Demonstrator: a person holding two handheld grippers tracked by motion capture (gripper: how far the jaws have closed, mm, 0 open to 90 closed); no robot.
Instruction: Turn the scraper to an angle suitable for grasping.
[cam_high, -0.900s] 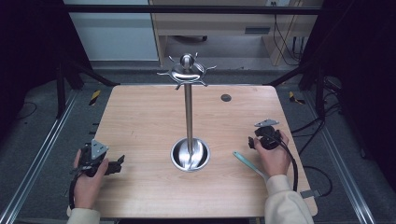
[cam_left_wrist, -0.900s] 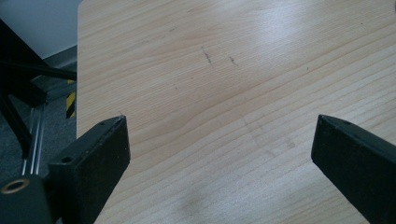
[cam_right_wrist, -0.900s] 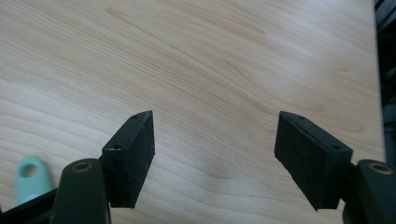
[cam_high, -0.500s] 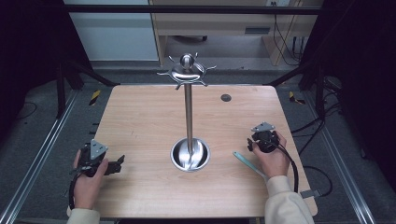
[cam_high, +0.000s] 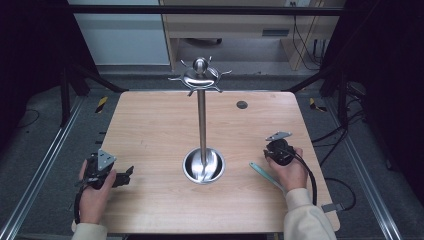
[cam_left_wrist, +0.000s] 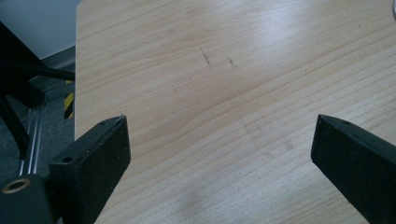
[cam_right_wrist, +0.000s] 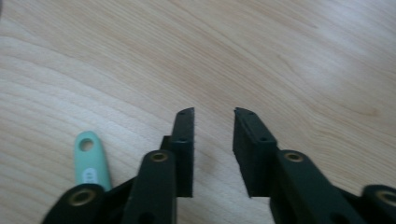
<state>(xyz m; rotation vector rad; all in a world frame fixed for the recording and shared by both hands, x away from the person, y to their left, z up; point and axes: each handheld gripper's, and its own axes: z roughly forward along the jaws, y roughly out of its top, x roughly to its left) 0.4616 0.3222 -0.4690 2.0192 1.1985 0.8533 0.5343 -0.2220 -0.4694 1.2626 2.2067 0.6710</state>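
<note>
The right gripper (cam_high: 276, 150) rests low over the wooden table (cam_high: 150, 130) with its jaws parted only a little, a narrow gap between them and nothing in it. The mint-green utensil handle (cam_right_wrist: 92, 160) lies flat on the board just to the left of those jaws in the right gripper view, close beside the left jaw, with its hanging hole at the far end; from above, the same handle (cam_high: 265, 175) runs along the inner side of the right hand (cam_high: 290, 172). The left gripper (cam_left_wrist: 219, 158) sits near its own corner of the table, jaws spread wide and empty, well apart from the handle and from the steel hanging stand (cam_high: 202, 125), which stands to its right.

Judging from the layout, the work in hand is picking up the handle, probably to hang it on one of the stand's hooks (cam_high: 200, 77). The chief risk is the offset: the handle is beside the jaws, not between them, so closing now would catch only air or nudge it sideways. The gap also looks too slight to straddle a flat handle without opening further. Because it lies flush on the wood, a shallow approach could push it along the board, and a pinch on one edge could let it pivot or slip
</note>
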